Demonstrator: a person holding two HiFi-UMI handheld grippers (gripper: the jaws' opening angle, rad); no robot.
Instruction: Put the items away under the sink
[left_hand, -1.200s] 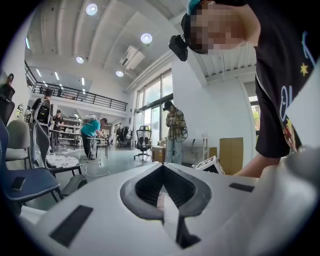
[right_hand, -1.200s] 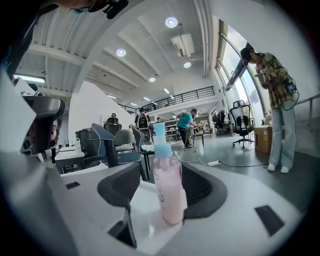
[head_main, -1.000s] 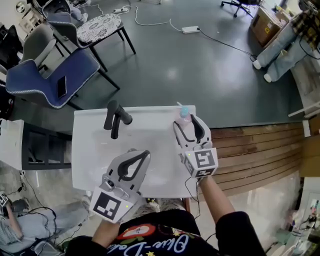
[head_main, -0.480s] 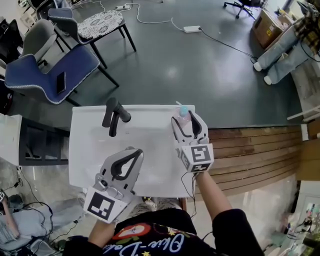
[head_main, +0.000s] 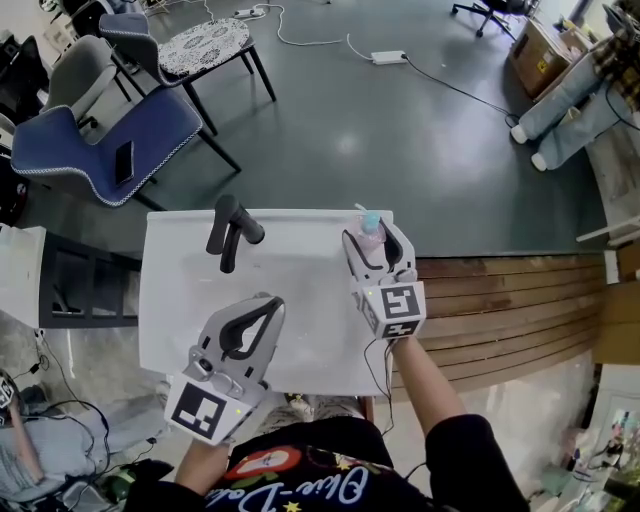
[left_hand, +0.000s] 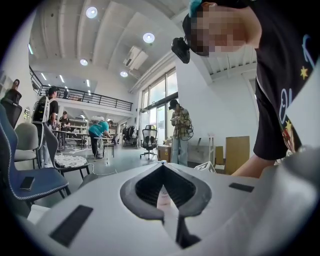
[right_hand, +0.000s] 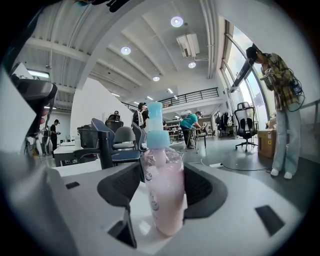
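Pump bottle (head_main: 370, 226) stood upright at the sink's (head_main: 180, 300) 1 o'clock corner, apparently pinched between right gripper's (head_main: 375, 237) jaws; left gripper (head_main: 272, 302) pressed together, empty, bottle farther off at its 1 o'clock.

Large open-plan workshop-office. A bare grey floor (head_main: 400, 130) carries a loose power strip (head_main: 382, 58) and trailing cable (head_main: 460, 92). Mismatched chairs (head_main: 100, 150), a swivel office chair (left_hand: 149, 141) and cardboard boxes (head_main: 535, 45) stand about. A white sink (head_main: 300, 300) with a black tap (head_main: 230, 232) stands free in the open floor. Overhead: a high ceiling with round lights (left_hand: 148, 37), a railed mezzanine (left_hand: 95, 102), tall windows (left_hand: 160, 115), and people (left_hand: 100, 132) working at tables.
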